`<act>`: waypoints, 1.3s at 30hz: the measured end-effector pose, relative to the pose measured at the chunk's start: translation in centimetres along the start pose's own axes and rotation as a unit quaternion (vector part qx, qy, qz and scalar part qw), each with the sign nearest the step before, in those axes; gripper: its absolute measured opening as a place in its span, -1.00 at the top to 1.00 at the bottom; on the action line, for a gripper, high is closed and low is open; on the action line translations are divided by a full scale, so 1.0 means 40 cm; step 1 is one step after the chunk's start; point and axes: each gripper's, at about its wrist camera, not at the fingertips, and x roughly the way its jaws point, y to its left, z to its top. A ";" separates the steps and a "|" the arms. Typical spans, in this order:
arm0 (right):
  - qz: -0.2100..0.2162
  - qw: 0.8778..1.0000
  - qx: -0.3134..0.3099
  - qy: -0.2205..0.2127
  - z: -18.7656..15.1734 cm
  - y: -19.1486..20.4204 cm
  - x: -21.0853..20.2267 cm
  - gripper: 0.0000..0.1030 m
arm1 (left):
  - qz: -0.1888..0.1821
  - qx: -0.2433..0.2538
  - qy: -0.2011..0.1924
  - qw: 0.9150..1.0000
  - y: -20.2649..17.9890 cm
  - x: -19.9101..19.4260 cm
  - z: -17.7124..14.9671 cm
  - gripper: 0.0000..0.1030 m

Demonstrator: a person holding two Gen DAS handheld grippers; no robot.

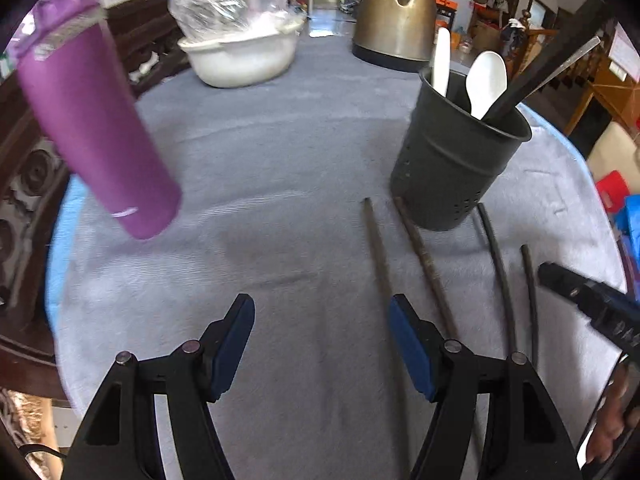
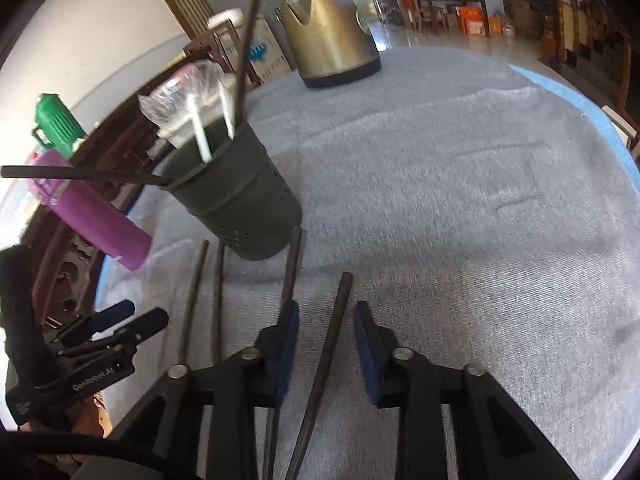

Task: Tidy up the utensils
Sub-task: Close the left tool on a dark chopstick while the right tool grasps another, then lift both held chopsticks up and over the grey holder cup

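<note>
Grey cloth (image 2: 460,200) bears four chopsticks (image 2: 324,352); right hand-held gripper (image 2: 326,340) straddles one.

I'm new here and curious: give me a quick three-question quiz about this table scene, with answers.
1. True or false: the dark holder stands upright with white spoons in it.
2. How many chopsticks lie loose on the cloth?
3. Which tongs have a chopstick between their open fingers: A left tongs, B right tongs?

Key: 1 true. 2 four, including two brown ones and two dark ones. 3 B, a chopstick lies between them, not gripped.
</note>
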 end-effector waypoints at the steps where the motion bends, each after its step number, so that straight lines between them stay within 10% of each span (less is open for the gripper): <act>1: -0.006 1.000 0.001 0.008 0.001 0.000 0.011 0.48 | -0.005 -0.002 0.014 1.000 -0.005 0.018 0.003 -0.37; 11: -0.018 0.999 0.003 0.033 0.005 0.004 0.054 0.51 | -0.034 -0.013 0.022 0.999 -0.004 0.061 0.030 -0.19; 19: -0.033 0.999 -0.018 0.028 0.016 0.018 0.067 0.78 | -0.056 -0.007 0.016 0.998 -0.007 0.071 0.044 0.81; 30: -0.041 0.997 -0.042 0.043 0.008 0.011 0.053 0.79 | -0.114 -0.040 0.048 0.992 0.046 0.042 -0.034 0.87; 39: -0.071 0.993 -0.063 0.072 0.038 0.044 0.077 0.75 | -0.087 -0.031 0.058 0.994 0.032 0.072 0.031 0.73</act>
